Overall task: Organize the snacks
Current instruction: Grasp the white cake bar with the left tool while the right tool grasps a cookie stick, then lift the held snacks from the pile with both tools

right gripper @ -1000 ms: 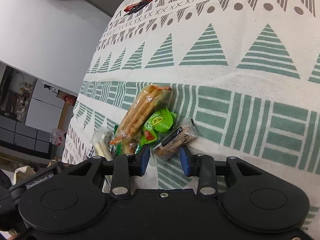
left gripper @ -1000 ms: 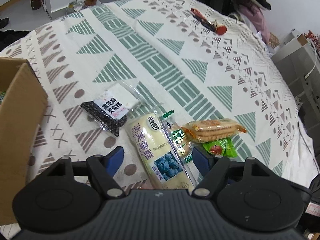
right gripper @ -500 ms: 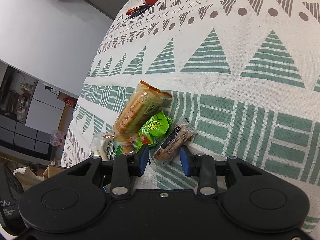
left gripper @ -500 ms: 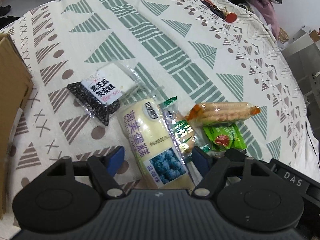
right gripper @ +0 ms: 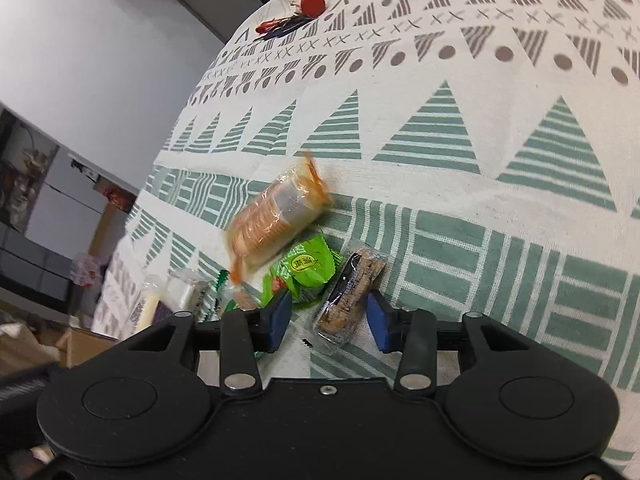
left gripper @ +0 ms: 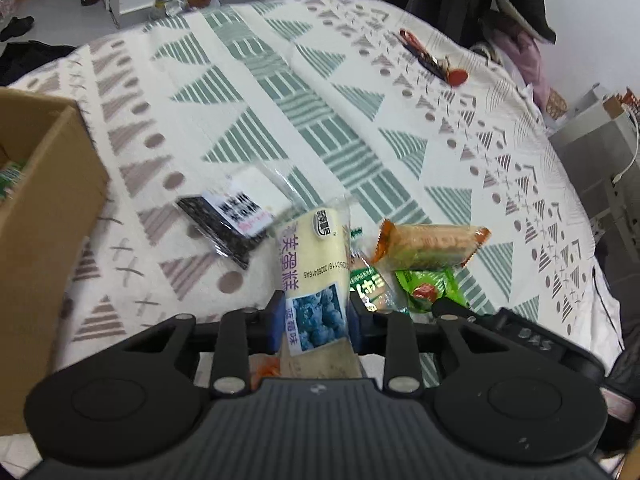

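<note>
My left gripper (left gripper: 316, 322) is shut on a cream blueberry cake pack (left gripper: 314, 264) and holds it tilted up off the patterned cloth. A black sesame pack (left gripper: 236, 216), an orange biscuit roll (left gripper: 428, 242), a green candy pack (left gripper: 430, 286) and a green-white pack (left gripper: 368, 286) lie beside it. My right gripper (right gripper: 328, 314) is open, its blue pads on either side of a brown bar in clear wrap (right gripper: 350, 288). The biscuit roll (right gripper: 276, 220) and green candy pack (right gripper: 308, 266) lie just left of the bar.
An open cardboard box (left gripper: 44, 216) stands at the left on the round table with its patterned cloth (left gripper: 280, 92). Red keys and a tag (left gripper: 434, 60) lie at the far side, also in the right wrist view (right gripper: 296, 14). Shelves stand beyond the table's right edge.
My left gripper has shut on the blueberry cake pack and lifted its near end. My right gripper has moved closer around the brown bar and stays open.
</note>
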The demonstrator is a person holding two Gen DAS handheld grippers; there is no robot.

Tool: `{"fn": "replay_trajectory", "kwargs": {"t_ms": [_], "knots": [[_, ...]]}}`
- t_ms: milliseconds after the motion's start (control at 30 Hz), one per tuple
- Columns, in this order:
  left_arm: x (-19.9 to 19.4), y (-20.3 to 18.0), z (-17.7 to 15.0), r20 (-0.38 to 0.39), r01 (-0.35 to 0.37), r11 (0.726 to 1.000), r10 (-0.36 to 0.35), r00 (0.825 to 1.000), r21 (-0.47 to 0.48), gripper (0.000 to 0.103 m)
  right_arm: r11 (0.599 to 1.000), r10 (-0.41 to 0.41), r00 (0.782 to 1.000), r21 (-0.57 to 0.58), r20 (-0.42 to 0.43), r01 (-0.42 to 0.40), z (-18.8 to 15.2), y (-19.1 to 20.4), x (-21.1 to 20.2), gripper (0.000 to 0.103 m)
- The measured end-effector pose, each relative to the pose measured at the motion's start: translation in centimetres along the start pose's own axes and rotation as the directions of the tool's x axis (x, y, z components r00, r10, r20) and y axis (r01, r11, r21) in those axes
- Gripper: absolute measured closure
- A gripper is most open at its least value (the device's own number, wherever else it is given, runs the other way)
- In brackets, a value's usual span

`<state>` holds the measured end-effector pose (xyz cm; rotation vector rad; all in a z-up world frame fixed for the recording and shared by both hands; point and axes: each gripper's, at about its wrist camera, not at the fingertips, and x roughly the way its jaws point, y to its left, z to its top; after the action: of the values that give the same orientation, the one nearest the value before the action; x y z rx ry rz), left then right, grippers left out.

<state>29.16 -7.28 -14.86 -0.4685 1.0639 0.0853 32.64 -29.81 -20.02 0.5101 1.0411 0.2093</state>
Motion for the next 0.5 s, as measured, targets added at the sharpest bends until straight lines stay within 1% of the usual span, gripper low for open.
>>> {"fn": "replay_trajectory", "kwargs": {"t_ms": [33,67,100,133,233,267,300,500], "knots": [[-0.6,0.3,0.2,0.008,0.0,1.0,0.0,1.0,-0.001,0.073,1.0,-0.017,1.0,-0.013,0.003,0.017,0.0,0.1,0.1,0.077],[-1.2,0.6,0.4,0.018,-0.001,1.0,0.001,1.0,0.0,0.075,0.999,-0.039,0.999,-0.025,0.004,0.039,0.0,0.3,0.1,0.081],[-1.8,0.9,0.6,0.026,-0.005,1.0,0.005,1.0,0.0,0.078,0.997,-0.06,0.998,-0.041,0.004,0.06,0.0,0.4,0.2,0.083],[-2.2,1.2,0.7,0.031,-0.005,1.0,0.005,1.0,-0.001,0.089,0.996,-0.067,0.998,-0.051,0.003,0.067,0.0,0.5,0.2,0.084],[-3.7,2.2,1.2,0.045,-0.008,1.0,0.008,0.999,-0.009,0.094,0.992,-0.095,0.995,-0.087,-0.011,0.093,-0.5,1.4,-0.3,0.086],[-4.3,2.4,1.2,0.053,-0.003,1.0,0.004,0.999,-0.003,0.098,0.991,-0.095,0.995,-0.094,-0.018,0.093,-0.8,1.6,-0.5,0.086],[-4.7,2.5,1.2,0.057,0.002,1.0,-0.002,0.998,-0.001,0.099,0.991,-0.09,0.996,-0.098,-0.02,0.087,-1.1,1.8,-0.8,0.086],[-6.4,4.0,0.9,0.071,0.031,0.999,-0.029,0.997,-0.038,0.099,0.989,-0.062,0.998,-0.136,0.022,0.065,-2.0,3.4,-3.4,0.086]]}}
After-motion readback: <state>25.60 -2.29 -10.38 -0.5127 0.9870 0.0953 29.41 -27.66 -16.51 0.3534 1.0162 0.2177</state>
